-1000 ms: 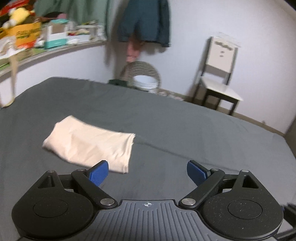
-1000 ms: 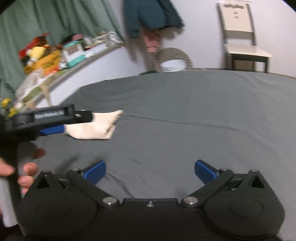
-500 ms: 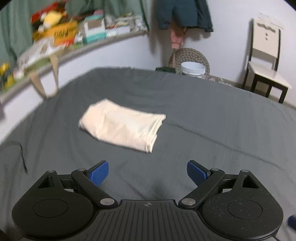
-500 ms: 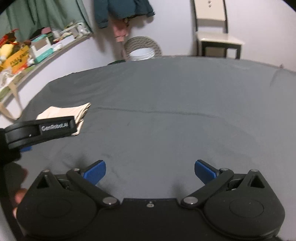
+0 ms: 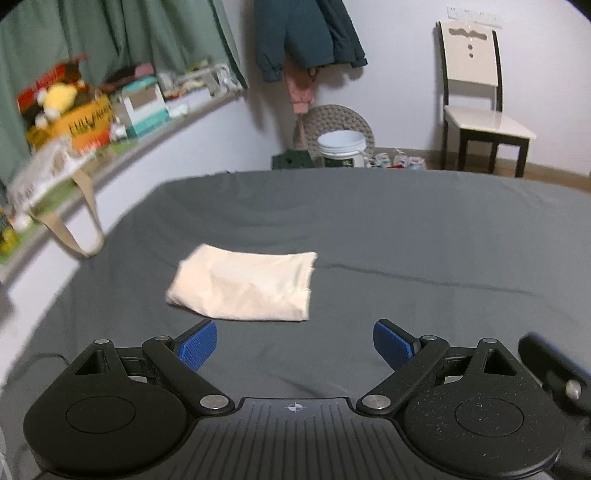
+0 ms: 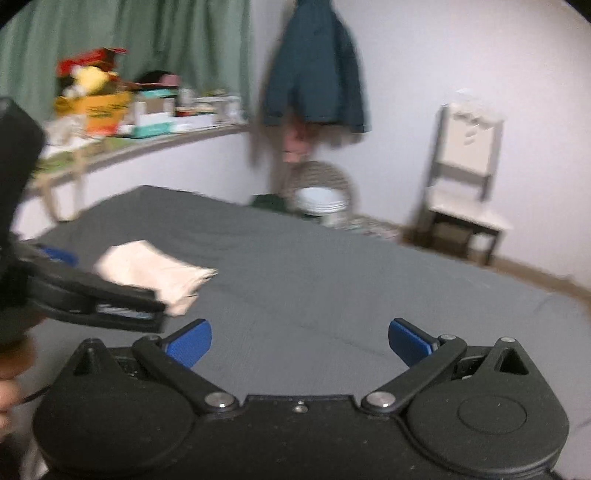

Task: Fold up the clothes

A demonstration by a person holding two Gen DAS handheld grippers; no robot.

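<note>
A cream garment (image 5: pixel 245 286), folded into a compact rectangle, lies on the grey bed sheet (image 5: pixel 406 236). My left gripper (image 5: pixel 294 344) hovers just short of its near edge, open, with nothing between its blue pads. In the right wrist view the same cream garment (image 6: pixel 147 267) shows at the left, partly hidden behind the left gripper's black body (image 6: pixel 92 299). My right gripper (image 6: pixel 299 341) is open over bare sheet, to the right of the garment. A hand (image 6: pixel 9 380) holding the left tool shows at the left edge.
A cluttered shelf (image 5: pixel 92 122) with boxes and a hanging tote strap (image 5: pixel 81 221) runs along the left wall. Beyond the bed stand a white bucket (image 5: pixel 341 147), a wicker basket, and a chair (image 5: pixel 476 96). Dark clothes (image 5: pixel 306 33) hang on the wall.
Both cameras have swung. The left view now faces the folded garment almost head on and nearer. The right view turned left and is blurred. Both grippers stayed open.
</note>
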